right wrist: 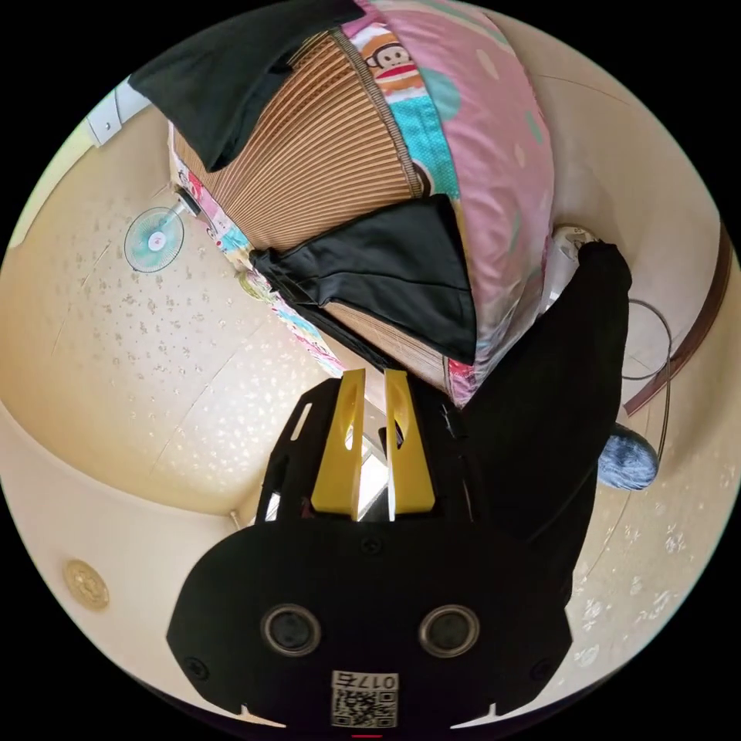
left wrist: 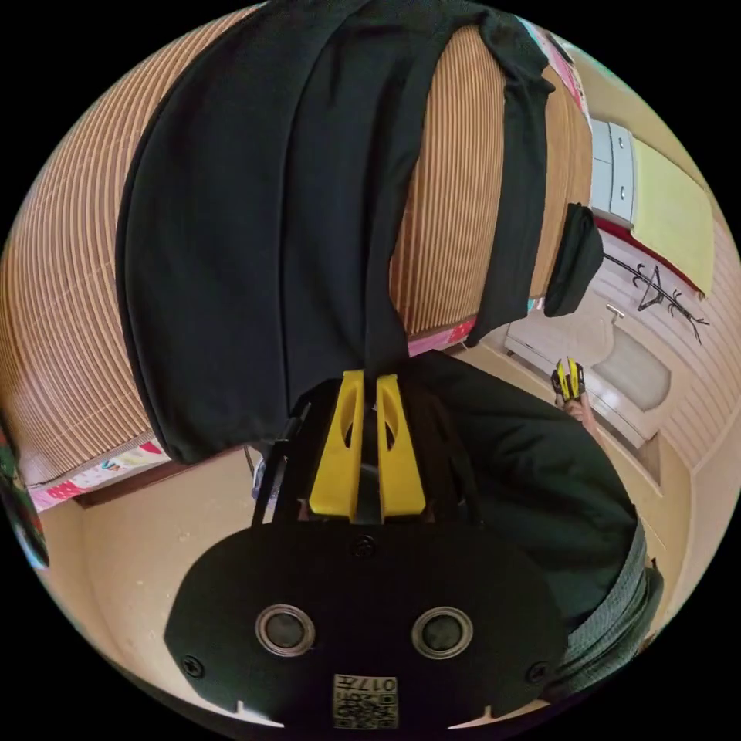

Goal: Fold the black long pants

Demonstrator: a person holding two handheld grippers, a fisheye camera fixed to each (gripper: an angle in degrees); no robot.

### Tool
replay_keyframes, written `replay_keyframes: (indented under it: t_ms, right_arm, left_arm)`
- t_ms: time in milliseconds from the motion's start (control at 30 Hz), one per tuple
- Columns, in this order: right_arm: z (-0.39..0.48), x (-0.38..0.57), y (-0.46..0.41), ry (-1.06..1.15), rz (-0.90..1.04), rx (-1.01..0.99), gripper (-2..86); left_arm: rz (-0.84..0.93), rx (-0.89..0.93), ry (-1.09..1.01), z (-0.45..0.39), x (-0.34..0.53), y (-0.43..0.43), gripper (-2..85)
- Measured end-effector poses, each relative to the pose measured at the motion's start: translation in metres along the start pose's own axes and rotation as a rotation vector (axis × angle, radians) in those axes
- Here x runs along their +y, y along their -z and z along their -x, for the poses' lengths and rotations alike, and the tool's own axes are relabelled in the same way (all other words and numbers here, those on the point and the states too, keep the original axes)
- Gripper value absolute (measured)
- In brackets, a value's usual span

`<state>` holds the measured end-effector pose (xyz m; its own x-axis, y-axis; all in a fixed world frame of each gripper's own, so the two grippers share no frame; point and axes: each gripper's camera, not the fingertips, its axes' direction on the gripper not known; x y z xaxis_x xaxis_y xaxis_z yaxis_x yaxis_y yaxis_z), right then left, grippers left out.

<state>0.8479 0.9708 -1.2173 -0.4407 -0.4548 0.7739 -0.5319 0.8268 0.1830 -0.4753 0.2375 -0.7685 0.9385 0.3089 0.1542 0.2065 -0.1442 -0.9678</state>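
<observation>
- Left gripper view: black long pants point(left wrist: 255, 231) lie spread on a ribbed bamboo mat point(left wrist: 455, 193), one wide part at left and a narrower leg point(left wrist: 517, 170) running along the far side, its end hanging over the mat's edge.
- Left gripper point(left wrist: 370, 380): yellow jaws close together, a narrow slit between them; the tips sit at a dark fold of the pants. Fabric looks pinched there, but black on black makes the grip hard to confirm.
- A patterned sheet edge point(left wrist: 93, 475) shows under the mat; pale floor point(left wrist: 154, 556) below.
- The other gripper, the right gripper point(left wrist: 569, 380), shows small and well apart, near a white door point(left wrist: 617, 370), held by a hand.
- A person's dark clothing point(left wrist: 540, 478) lies beside the left gripper's body.
- Right gripper view: right gripper point(right wrist: 374, 374), jaws narrowly apart with a clear gap; floor shows between them, nothing held.
- Two pieces of the pants show on the mat point(right wrist: 309, 177): one at the top point(right wrist: 231, 77), one point(right wrist: 386, 270) hanging over the near edge, just beyond the jaw tips.
- A pink patterned cover point(right wrist: 494, 154) lies beside the mat; a small fan point(right wrist: 154, 241) stands on the floor.
</observation>
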Motion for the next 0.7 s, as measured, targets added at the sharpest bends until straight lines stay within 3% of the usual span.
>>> replay_keyframes:
  t_ms: [67,233,333,433,533,700]
  right_arm:
    - [-0.005,-0.003,0.010,-0.019,0.007,0.022,3.8]
    - [-0.015,-0.016,0.013,-0.068,0.058,0.189,6.9]
    - [-0.012,-0.025,0.005,-0.067,0.058,0.250,8.8]
    - [-0.002,-0.040,-0.007,-0.050,0.047,0.259,10.4]
    - [0.016,-0.053,-0.017,-0.019,-0.003,0.334,12.0]
    - [0.050,-0.052,-0.030,0.109,-0.184,0.724,14.0]
  left_arm:
    - [-0.014,0.066,-0.100,-0.017,0.011,-0.005,2.9]
    - [0.077,0.050,-0.014,-0.019,0.031,-0.051,5.9]
    - [0.191,-0.071,-0.074,-0.045,0.045,-0.108,7.8]
    - [0.156,-0.130,-0.090,-0.066,0.062,-0.146,7.6]
    - [0.095,-0.040,-0.008,-0.062,0.075,-0.166,7.0]
    - [0.022,-0.058,0.098,-0.055,0.086,-0.161,6.6]
